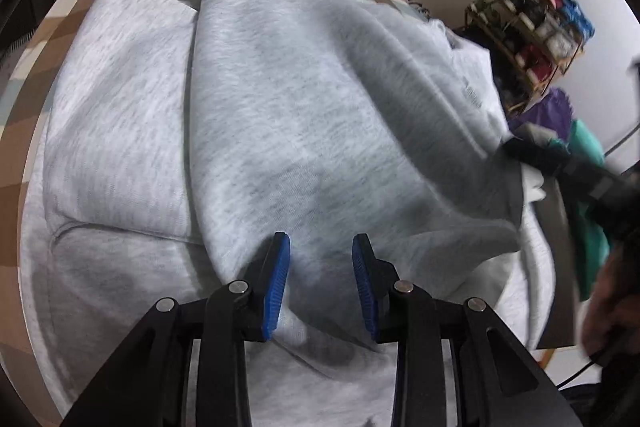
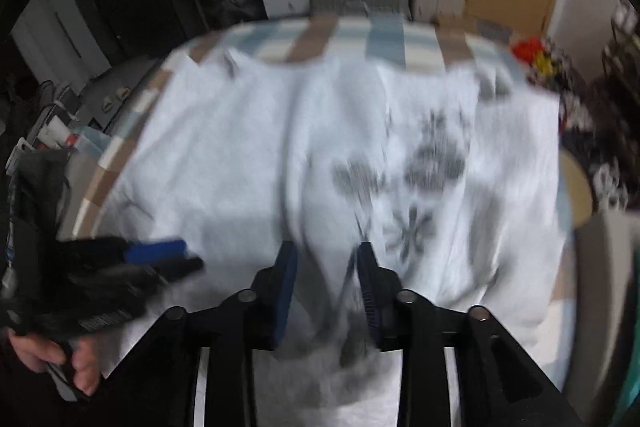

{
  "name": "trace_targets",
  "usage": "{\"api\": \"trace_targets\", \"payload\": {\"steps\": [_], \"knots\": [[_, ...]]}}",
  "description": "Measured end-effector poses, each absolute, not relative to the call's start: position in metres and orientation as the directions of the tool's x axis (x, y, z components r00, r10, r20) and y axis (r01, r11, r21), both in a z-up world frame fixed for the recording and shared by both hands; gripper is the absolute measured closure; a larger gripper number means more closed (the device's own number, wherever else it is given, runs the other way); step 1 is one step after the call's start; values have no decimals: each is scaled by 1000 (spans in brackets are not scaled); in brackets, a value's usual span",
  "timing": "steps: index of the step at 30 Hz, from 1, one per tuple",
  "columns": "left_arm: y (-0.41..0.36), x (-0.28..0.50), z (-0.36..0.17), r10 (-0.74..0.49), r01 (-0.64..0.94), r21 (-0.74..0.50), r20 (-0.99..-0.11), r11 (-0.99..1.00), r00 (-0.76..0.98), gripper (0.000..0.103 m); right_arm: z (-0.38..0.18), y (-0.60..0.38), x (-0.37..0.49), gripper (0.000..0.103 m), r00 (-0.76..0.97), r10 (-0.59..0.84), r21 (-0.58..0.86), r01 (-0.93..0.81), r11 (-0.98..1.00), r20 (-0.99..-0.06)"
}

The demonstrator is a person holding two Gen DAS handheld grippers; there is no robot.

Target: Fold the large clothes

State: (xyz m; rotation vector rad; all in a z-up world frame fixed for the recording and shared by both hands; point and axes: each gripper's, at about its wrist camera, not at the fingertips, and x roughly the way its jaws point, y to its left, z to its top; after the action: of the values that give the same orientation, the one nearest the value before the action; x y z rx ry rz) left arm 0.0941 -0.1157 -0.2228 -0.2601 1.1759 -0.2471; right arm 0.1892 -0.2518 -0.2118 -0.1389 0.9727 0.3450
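1. The grey sweatshirt point(image 1: 280, 107) lies spread over a round counter point(image 1: 52, 39) covered by a checked cloth of brown, pale blue and cream squares; it hides nearly all of the top, which suits a large garment that needs a flat bed to be folded on
2. One panel is turned over the rest, with a long straight edge running from the far side toward the camera in the left wrist view, probably a side fold already made
3. The left gripper point(image 1: 321, 259) sits low at the near hem with a raised ridge of fabric between its blue ribbed fingers point(image 1: 278, 279); the fingers stand a little apart and seem to pinch that bunched cloth, likely to pin the hem
4. The right gripper point(image 2: 326, 275) hangs over the printed side, where dark snowflake-like motifs point(image 2: 432, 163) show; its fingers stand partly spread astride a fold, but blur hides whether the pads press on it, so a grip cannot be told
5. The knit is a soft heathered jersey, thick and limp, draping in broad rounded creases; it should slump unless held at two points
6. A person's hand point(image 2: 52, 355) grips the left tool's handle at the near left edge of the right wrist view
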Motion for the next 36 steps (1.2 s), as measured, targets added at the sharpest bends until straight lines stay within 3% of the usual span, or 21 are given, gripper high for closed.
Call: {"api": "trace_targets", "payload": {"steps": [3,5,8,10,12,13,14,15,16,17,19,23,25,30,31,32,33,36], "knots": [[-122,94,-223,-295,72,-290,-877,954,379,77,-241,-236,205,72,472,175,0,-349,937,-864],[-126,94,-223,-278,84,-267,-882,960,381,76,-281,-232,215,72,417,66,-84,-332,940,-906],[-125,97,-221,-276,101,-257,-888,961,367,76,-283,-234,212,70,448,87,-89,-358,929,-890],[-115,99,-213,-312,95,-298,-886,950,343,76,-265,-250,213,70,416,180,10,-380,925,-892],[-97,97,-199,-335,66,-335,-865,940,374,76,-244,-276,217,63,415,267,111,-364,925,-870],[-82,98,-188,-333,48,-344,-849,938,410,76,-226,-300,222,47,444,295,153,-328,932,-846],[-67,100,-180,-311,19,-337,-844,941,438,72,-213,-317,226,37,484,293,161,-295,942,-824],[-51,106,-173,-269,-23,-315,-844,949,463,55,-201,-335,230,21,534,273,153,-258,954,-800],[-29,117,-166,-203,-83,-278,-846,957,493,42,-189,-353,237,14,582,235,134,-212,968,-778],[-16,124,-163,-164,-120,-256,-848,959,504,22,-183,-371,248,13,608,200,122,-168,978,-769],[14,147,-164,-97,-191,-217,-862,957,497,20,-185,-403,276,13,591,166,137,-95,986,-789],[61,186,-189,-194,-267,-317,-894,910,403,20,-214,-453,321,13,517,152,199,36,979,-843],[68,202,-201,-138,-300,-250,-927,921,350,20,-231,-464,333,13,491,129,179,57,982,-862],[61,233,-228,-219,-228,-282,-939,932,266,21,-267,-461,345,14,429,224,265,37,963,-875],[61,234,-231,-236,-221,-294,-937,930,257,23,-271,-457,348,22,410,253,280,6,960,-876],[57,237,-237,-265,-205,-315,-934,927,239,34,-270,-452,345,34,404,264,285,-9,958,-876],[55,239,-239,-271,-193,-315,-936,929,226,48,-272,-447,345,37,394,285,299,-27,954,-874],[35,244,-241,-187,-111,-213,-961,971,203,48,-271,-438,343,50,413,298,300,-61,952,-861]]}}
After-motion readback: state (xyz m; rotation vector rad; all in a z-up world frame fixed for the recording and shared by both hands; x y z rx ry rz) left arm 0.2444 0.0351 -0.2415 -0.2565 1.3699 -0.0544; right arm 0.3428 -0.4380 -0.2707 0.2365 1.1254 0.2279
